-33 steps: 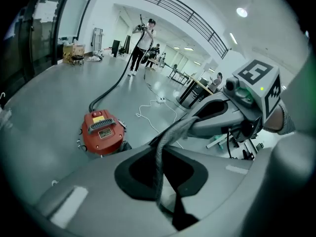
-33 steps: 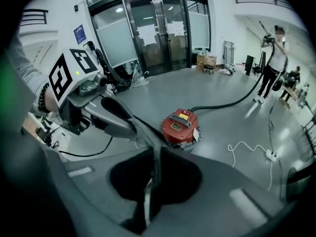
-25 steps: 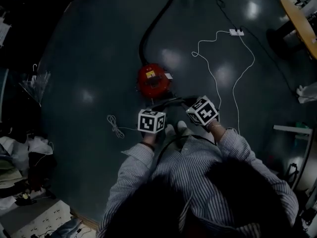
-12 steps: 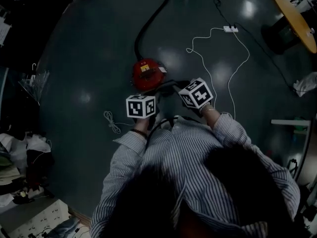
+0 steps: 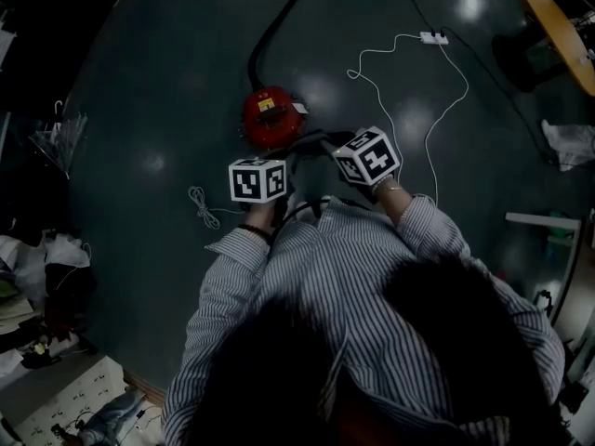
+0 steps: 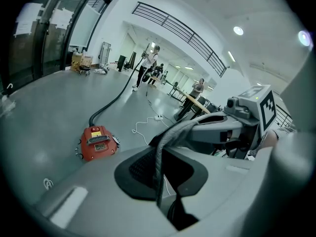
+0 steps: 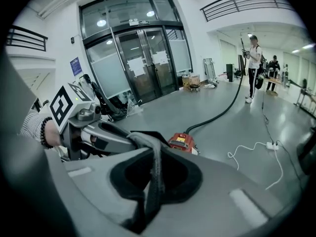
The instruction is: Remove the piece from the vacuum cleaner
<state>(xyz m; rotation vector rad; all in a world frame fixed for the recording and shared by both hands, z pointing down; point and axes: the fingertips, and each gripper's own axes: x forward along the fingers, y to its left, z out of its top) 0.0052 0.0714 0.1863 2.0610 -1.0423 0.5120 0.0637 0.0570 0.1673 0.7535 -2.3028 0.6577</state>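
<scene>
Polished dark floor [image 5: 158,100] is stretching out in a big hall, and the red vacuum cleaner [image 5: 270,117] is sitting on it just ahead of the person, its black hose [image 5: 274,35] running away across the room. Nearby, a white cable [image 5: 409,110] is trailing to a power strip [image 5: 433,37].

Both sets of jaws are pinching shut on the same grey woven strap [image 6: 173,131]. The left gripper [image 6: 160,191] is holding one stretch of it and the right gripper [image 7: 153,191] another, so the strap is bridging the two, held above the floor on the person's side of the vacuum cleaner.

Judging by this, the piece is looking already gripped and lifted. Whether its hanging end is still joining the red body, no view is showing. Pulling it fully clear and setting it aside are seemingly remaining.
</scene>
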